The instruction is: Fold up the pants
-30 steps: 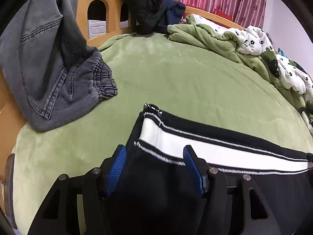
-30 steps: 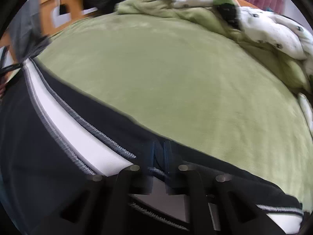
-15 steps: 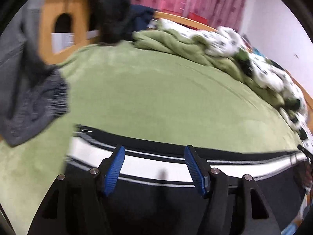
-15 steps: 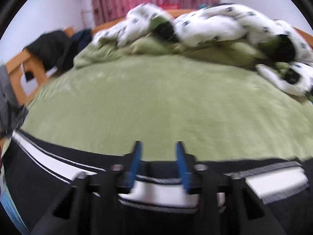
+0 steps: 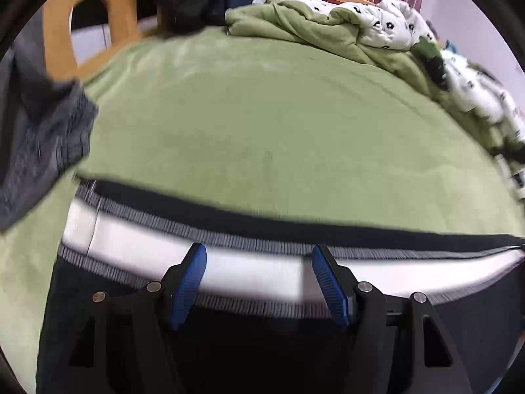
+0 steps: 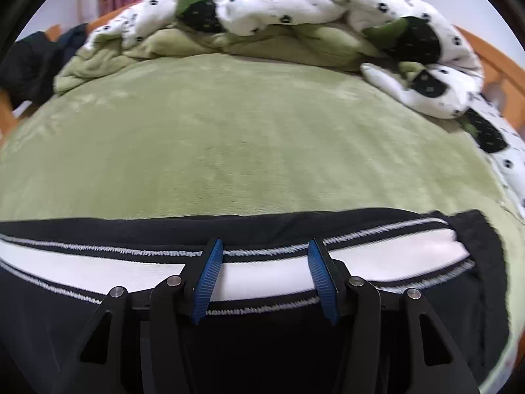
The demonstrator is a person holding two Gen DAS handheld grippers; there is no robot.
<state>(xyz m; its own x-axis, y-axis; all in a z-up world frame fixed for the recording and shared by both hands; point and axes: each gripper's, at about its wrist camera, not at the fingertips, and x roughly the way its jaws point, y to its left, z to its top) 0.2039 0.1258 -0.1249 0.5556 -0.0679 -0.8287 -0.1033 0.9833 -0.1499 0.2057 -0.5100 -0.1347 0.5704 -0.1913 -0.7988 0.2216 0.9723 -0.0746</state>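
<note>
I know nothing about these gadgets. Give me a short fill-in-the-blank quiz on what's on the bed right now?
1. The black pants have a wide ____ stripe.
2. The pants lie on a ____ blanket.
3. The pads on both jaws are ____.

Missing words: white; green; blue

Green bedspread [image 6: 249, 138] bare beyond pants [image 6: 262, 344]; rumpled quilt [image 6: 295, 3] blocks far edge, grey jeans [image 5: 39, 138] left.
</note>
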